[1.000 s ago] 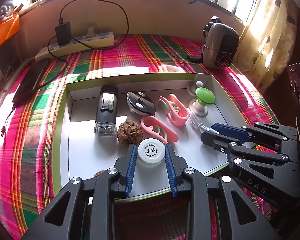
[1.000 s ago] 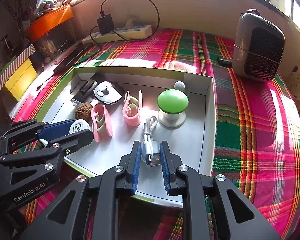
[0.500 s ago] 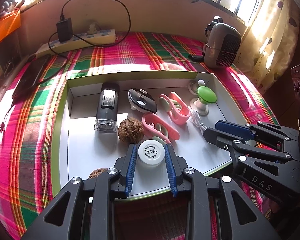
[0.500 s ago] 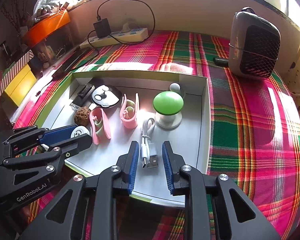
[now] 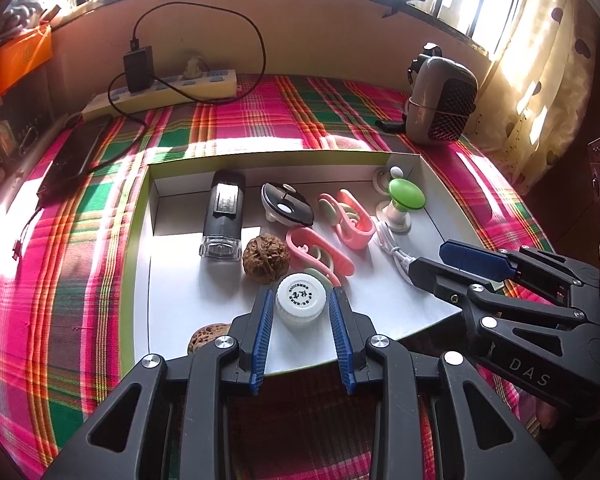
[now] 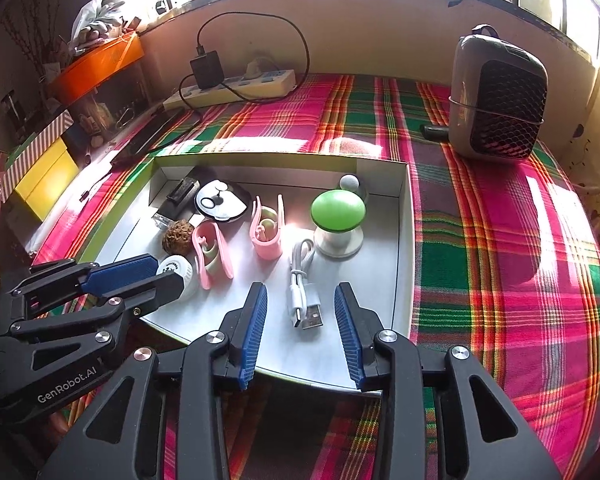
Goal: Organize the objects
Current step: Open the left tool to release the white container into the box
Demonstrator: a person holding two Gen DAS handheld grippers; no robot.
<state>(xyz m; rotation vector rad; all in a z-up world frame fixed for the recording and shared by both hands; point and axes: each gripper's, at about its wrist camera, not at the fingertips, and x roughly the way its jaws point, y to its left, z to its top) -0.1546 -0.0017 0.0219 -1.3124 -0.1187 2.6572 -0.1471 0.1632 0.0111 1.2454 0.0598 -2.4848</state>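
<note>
Two hand-held grippers over a shallow white cardboard tray (image 6: 404, 240)

Right hand-held gripper (image 6: 300, 312) has just spread, clear of the glossy coiled USB cable (image 6: 304, 292); left hand-held gripper (image 5: 300, 312) brackets the round ribbed white cap (image 5: 300, 300), slight gaps visible.

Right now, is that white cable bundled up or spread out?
Bundled. The white cable lies folded into a short loop on the tray, both plugs side by side, between the right gripper's open jaws, which have just been opening.
</note>
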